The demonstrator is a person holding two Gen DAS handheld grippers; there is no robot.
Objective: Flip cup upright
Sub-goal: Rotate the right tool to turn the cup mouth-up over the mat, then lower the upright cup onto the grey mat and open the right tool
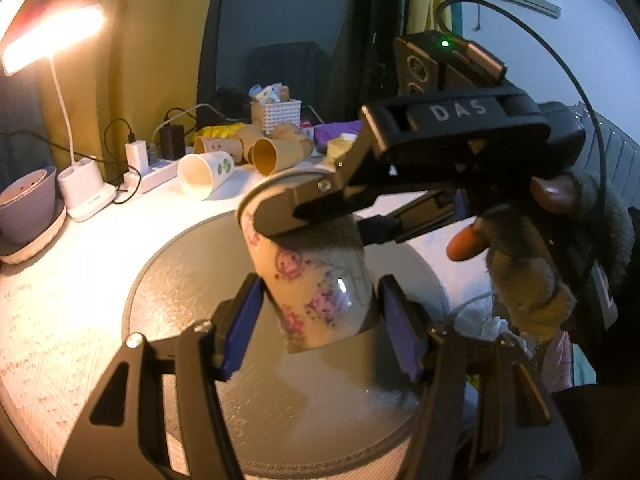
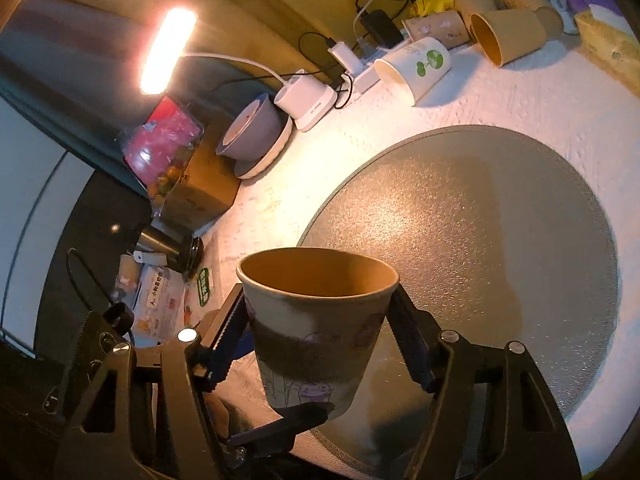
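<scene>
Cup [image 1: 316,292], pink-flowered paper, clear of the surface over grey mat [image 1: 192,280], mouth up and tilted toward 11 o'clock in left wrist view. Clamped just under the rim by right gripper [image 1: 320,220], one black finger across the near wall, the other behind. Seen from right wrist: same cup [image 2: 316,332] at centre bottom, brown inside showing, fingers [image 2: 408,332] pressed to its walls at 9 and 3 o'clock.

Left gripper [image 1: 320,316] spread wide at 6 o'clock, blue pads [image 1: 244,320] flanking the cup's lower wall, just beside it; cannot tell whether touching. From right wrist, only one of its fingers [image 2: 296,416] showing, under the cup's base at 6 o'clock.

Gloved hand [image 1: 532,264] at 3 o'clock, wrapped round the right gripper's handle, bare fingertips poking out.

Round the mat, white textured cloth [image 1: 60,300].

Beyond the mat at 11 o'clock, white cup [image 1: 206,174] with green print, lying on its side, mouth toward the camera. Just past it at 12 o'clock, brown cups [image 1: 276,154] in a heap, also on their sides. Behind those, white basket [image 1: 276,114] stuffed with small items.

At 10 o'clock, power strip [image 1: 152,174] with plugged chargers and trailing cables, then lamp [image 1: 52,36], lit, white base on the cloth. At 9 o'clock, mauve bowl [image 1: 28,200] on a pale saucer.
</scene>
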